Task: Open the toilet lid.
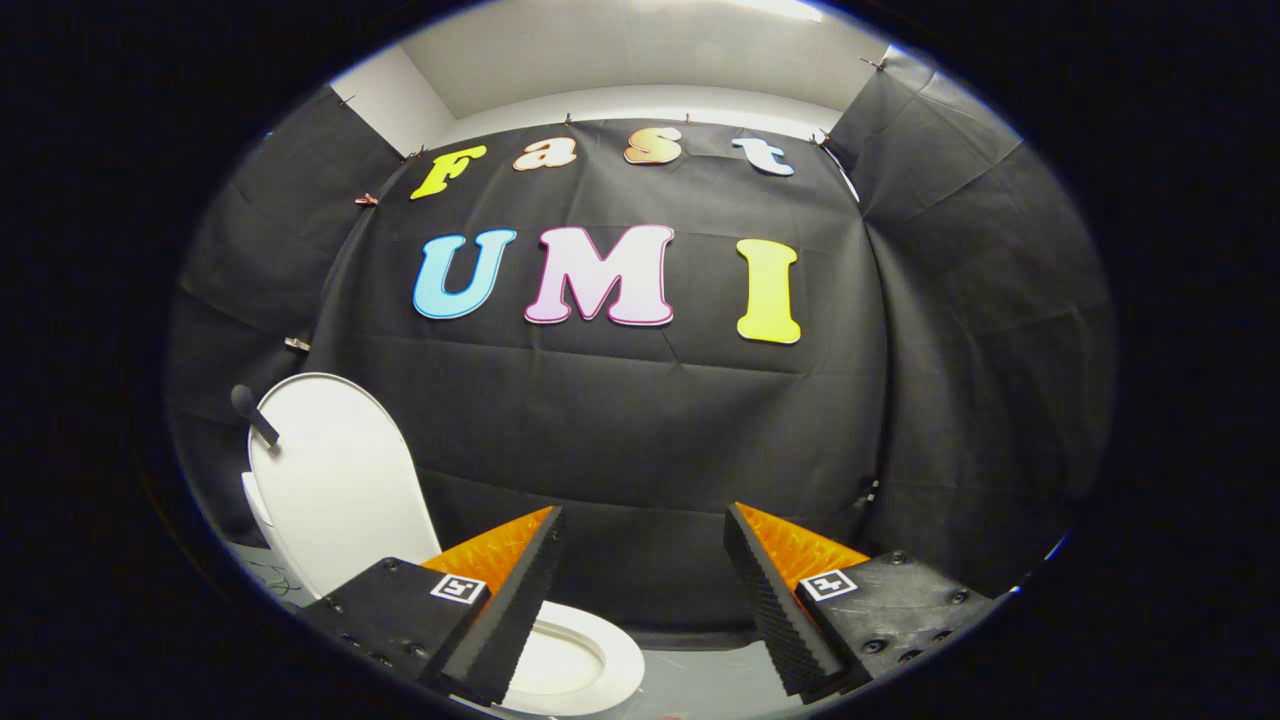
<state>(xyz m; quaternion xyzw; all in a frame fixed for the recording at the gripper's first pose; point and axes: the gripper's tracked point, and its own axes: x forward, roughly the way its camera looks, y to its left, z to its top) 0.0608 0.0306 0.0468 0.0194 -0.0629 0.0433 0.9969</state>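
Lid (335, 480) upright, leaning back beyond the left finger, a dark handle (255, 415) at its top edge; seat (600, 655) bare below, just ahead of the fingers. Gripper (640, 590) fingers spread apart, nothing between; task looks done, hence the free, raised hold.

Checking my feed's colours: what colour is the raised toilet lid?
White, plain, as seen in the gripper view: the toilet lid stands upright.

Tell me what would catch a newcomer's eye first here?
The white lid stands raised, upright, beyond the left finger, with a dark handle sticking from its upper edge. Below it the seat and bowl lie open between the fingers. The gripper is open, holding nothing, before the black cloth.
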